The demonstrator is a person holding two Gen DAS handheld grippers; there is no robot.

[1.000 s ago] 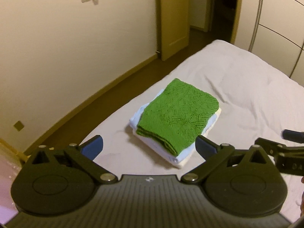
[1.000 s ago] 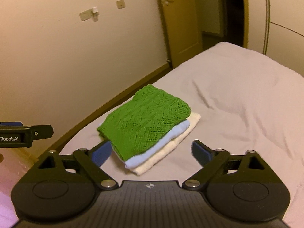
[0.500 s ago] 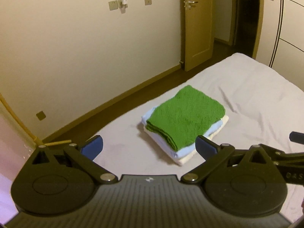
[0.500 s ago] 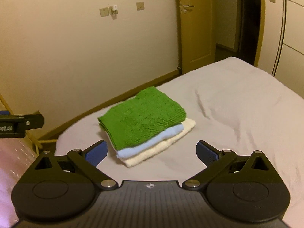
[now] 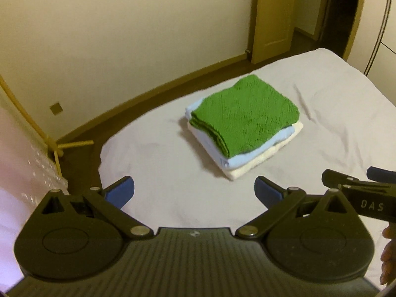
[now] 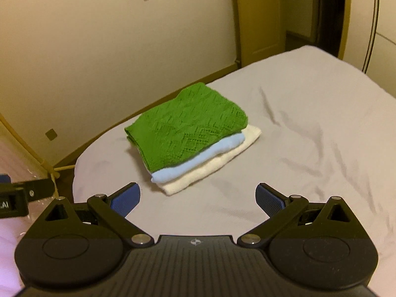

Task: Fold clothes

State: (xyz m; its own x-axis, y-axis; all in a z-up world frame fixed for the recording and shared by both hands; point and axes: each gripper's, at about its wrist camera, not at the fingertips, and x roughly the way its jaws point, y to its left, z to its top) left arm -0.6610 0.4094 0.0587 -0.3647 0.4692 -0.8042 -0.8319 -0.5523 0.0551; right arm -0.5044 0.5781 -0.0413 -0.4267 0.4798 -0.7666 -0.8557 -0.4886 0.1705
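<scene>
White bed (image 6: 309, 128) under a folded stack topped by green knit (image 6: 188, 126); both grippers' jaws spread wide, empty.

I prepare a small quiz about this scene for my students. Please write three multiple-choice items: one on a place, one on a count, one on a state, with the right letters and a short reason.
1. Where does the green knit lie?
A. on top of the pile
B. beside the pile
C. on the floor

2. How many folded pieces make the pile on the bed?
A. two
B. three
C. five

3. How is the right gripper?
A. shut on cloth
B. open, holding nothing
C. shut, empty

Answers:
1 A, it covers the light blue piece.
2 B, green, light blue and cream piece.
3 B, its fingers stand wide apart above bare sheet.
</scene>
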